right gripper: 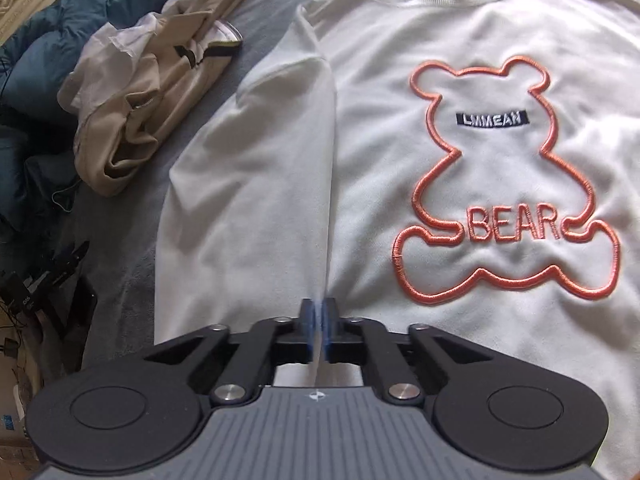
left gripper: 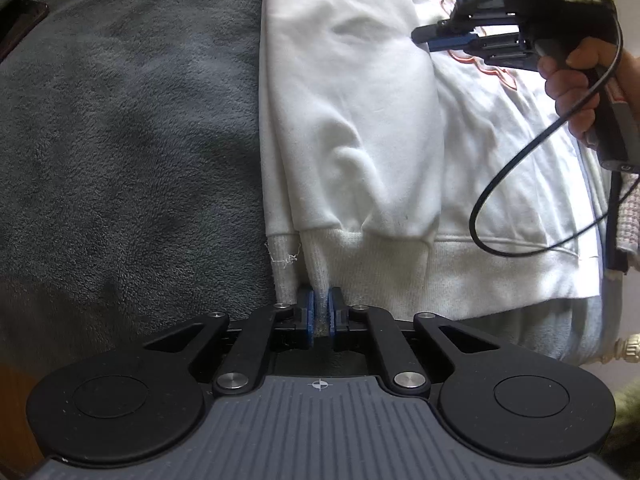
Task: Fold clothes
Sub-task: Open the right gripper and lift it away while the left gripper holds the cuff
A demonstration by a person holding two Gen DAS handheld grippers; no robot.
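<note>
- Sweatshirt: flat on the blanket, collar far from me, hem near.
- Sleeve: folded over the body along its left side, cuff at the hem.
- My left gripper: at the cuff.
- My right gripper: farther up, on the sleeve's fold.
- Crumpled garment: on the blanket, left of the sweatshirt.

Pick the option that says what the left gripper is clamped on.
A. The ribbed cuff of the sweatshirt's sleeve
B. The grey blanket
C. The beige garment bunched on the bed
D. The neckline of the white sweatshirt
A: in the left wrist view the left gripper has its blue pads closed on the ribbed cuff of the white sweatshirt sleeve folded over the body.
</note>
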